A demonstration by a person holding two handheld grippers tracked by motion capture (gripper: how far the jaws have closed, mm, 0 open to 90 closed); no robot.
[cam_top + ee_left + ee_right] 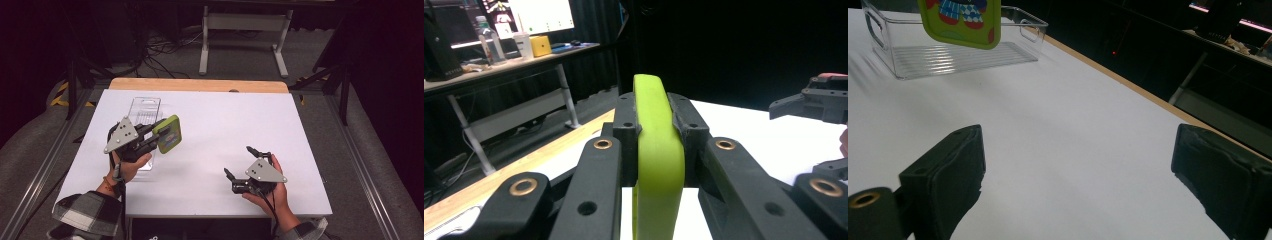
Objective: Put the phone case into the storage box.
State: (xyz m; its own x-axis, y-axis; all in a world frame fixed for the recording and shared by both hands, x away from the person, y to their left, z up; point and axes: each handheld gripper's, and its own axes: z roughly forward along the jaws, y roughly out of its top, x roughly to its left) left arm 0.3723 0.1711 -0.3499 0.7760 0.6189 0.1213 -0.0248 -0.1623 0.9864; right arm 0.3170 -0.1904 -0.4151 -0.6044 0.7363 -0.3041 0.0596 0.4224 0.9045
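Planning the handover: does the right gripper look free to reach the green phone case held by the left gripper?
Probably yes: the right gripper has open, empty jaws, and only bare white table lies between it and the green phone case in the left gripper.

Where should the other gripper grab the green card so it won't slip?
Probably the green card's free far edge, coming from the right gripper's side: it's thin and flat, and the left gripper already pinches its near edge above the table.

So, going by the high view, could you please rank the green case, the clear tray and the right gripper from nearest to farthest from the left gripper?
1. Green case: clamped in the left gripper itself.
2. Clear tray: just behind and below it, at the table's left.
3. Right gripper: far across the table, lower right.
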